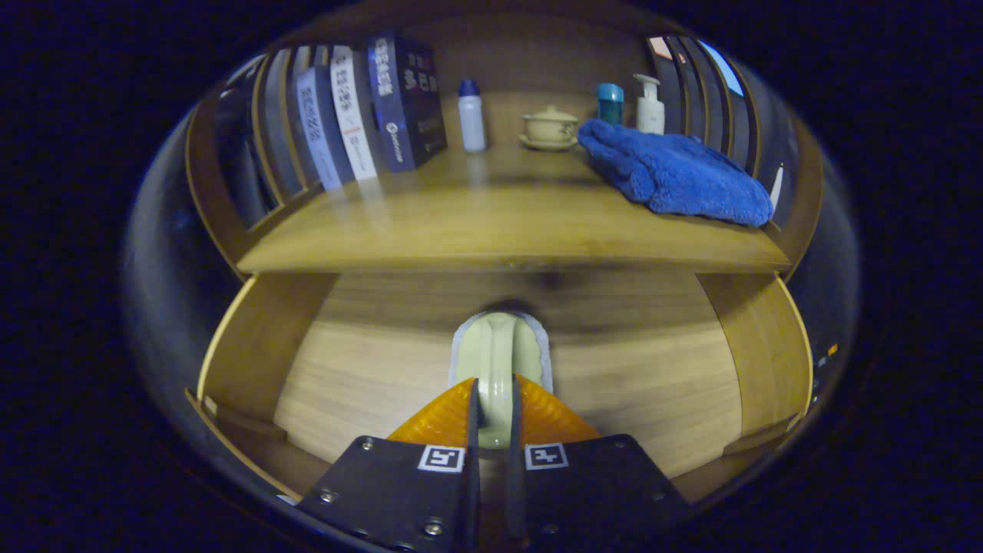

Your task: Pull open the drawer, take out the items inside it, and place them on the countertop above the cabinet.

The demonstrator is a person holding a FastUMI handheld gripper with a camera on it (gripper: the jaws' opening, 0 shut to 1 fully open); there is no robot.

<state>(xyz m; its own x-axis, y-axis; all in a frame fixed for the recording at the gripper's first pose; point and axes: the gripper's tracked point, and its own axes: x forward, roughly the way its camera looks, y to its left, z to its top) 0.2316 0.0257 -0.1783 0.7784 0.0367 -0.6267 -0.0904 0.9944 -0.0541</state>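
The wooden drawer [653, 384] stands pulled open below me, its bare floor in plain sight. My gripper [493, 395] is inside it, shut on the raised middle ridge of a pale green item [499, 346] with a whitish fringe around its edge. The item reaches forward from between the fingers and sits at or just above the drawer floor; I cannot tell whether it touches. The countertop [476, 223] lies above and beyond the drawer, with its front edge just past the item.
On the countertop lies a folded blue towel [676, 173] at the right, with a row of books [369, 107] leaning at the left. Along the back stand a white bottle [471, 115], a lidded cup on a saucer [549, 127], a blue-capped container [610, 101] and a pump bottle [650, 104].
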